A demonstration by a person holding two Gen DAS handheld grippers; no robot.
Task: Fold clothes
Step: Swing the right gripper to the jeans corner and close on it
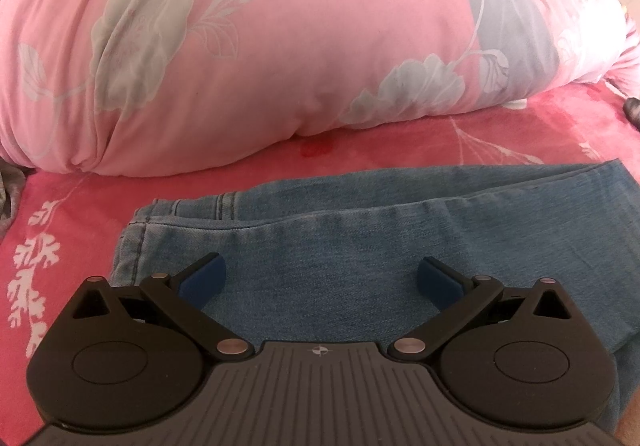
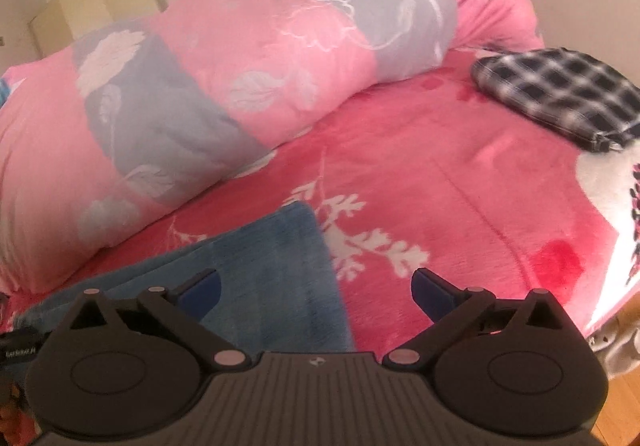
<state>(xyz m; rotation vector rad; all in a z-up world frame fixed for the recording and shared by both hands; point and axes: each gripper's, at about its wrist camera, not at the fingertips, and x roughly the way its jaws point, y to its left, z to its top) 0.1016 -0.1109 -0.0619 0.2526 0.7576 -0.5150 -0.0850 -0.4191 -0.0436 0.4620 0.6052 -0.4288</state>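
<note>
Light blue jeans (image 1: 320, 242) lie folded lengthwise on the pink floral bed cover (image 1: 60, 222), the legs running off to the right. My left gripper (image 1: 322, 278) hovers over the denim with its blue pads wide apart and nothing between them. In the right wrist view the jeans' end (image 2: 272, 266) lies at lower left, a folded corner pointing up. My right gripper (image 2: 316, 288) stands open above that edge and the bed cover (image 2: 460, 186), holding nothing.
A rolled pink and grey floral quilt (image 1: 260, 46) lies along the far side of the bed (image 2: 220, 94). A black and white checked garment (image 2: 560, 94) rests at the far right. The bed's edge (image 2: 600, 310) drops off at right. A pale cabinet (image 2: 96, 2) stands behind.
</note>
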